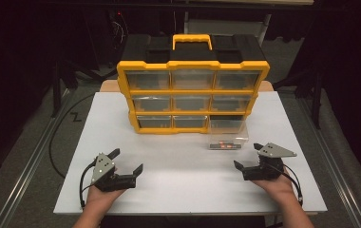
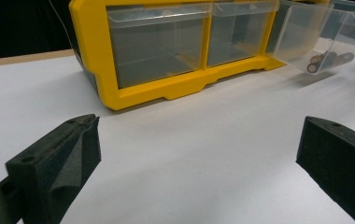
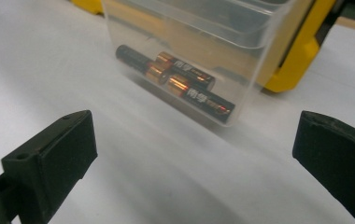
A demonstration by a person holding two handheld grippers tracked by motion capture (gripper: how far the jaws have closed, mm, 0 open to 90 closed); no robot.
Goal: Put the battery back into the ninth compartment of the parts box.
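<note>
Jaws of both left gripper (image 1: 125,162) and right gripper (image 1: 246,156) spread, empty. Clear drawer (image 3: 199,51) pulled out ahead of right jaws, batteries (image 3: 185,81) inside; closing drawer into yellow cabinet (image 1: 193,90) likely left.

Bright table (image 1: 178,175), dark surroundings, slightly soft focus.

The drawer cabinet (image 1: 193,90) stands on the bench (image 1: 178,180), ahead of both tools. Its bottom drawer (image 1: 227,130) (pulled out) lies straight ahead of the right tool (image 1: 249,156), batteries (image 3: 175,79) inside; the left tool (image 1: 127,161) sits well apart
</note>
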